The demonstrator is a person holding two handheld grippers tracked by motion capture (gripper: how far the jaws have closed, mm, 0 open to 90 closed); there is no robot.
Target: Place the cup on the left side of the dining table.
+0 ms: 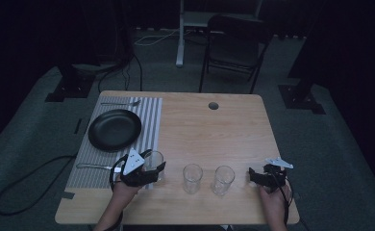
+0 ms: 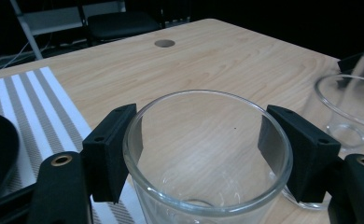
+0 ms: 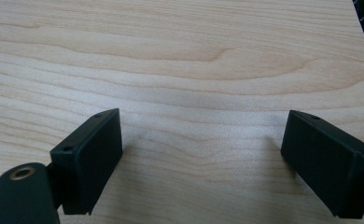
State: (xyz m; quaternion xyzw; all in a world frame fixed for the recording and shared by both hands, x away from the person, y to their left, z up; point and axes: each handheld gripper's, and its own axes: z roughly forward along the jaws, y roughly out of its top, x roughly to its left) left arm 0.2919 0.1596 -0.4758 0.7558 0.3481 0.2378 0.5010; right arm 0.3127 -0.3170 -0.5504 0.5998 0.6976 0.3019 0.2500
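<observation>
My left gripper (image 1: 153,169) is shut on a clear drinking glass (image 1: 153,162) at the right edge of the striped placemat (image 1: 153,114). In the left gripper view both black pads press the rim of that glass (image 2: 208,158) from either side. Two more clear glasses (image 1: 192,178) (image 1: 222,180) stand in a row to its right on the wooden table (image 1: 214,130). Low over bare wood near the table's front right corner is my right gripper (image 1: 251,176), and in the right gripper view its jaws (image 3: 201,158) stand wide apart with nothing between them.
A black plate (image 1: 114,129) sits on the placemat, with a fork (image 1: 120,103) beyond it and a knife (image 1: 93,166) on its near side. A round cable hole (image 1: 213,105) is at the table's far edge. A folding chair (image 1: 233,43) stands behind the table.
</observation>
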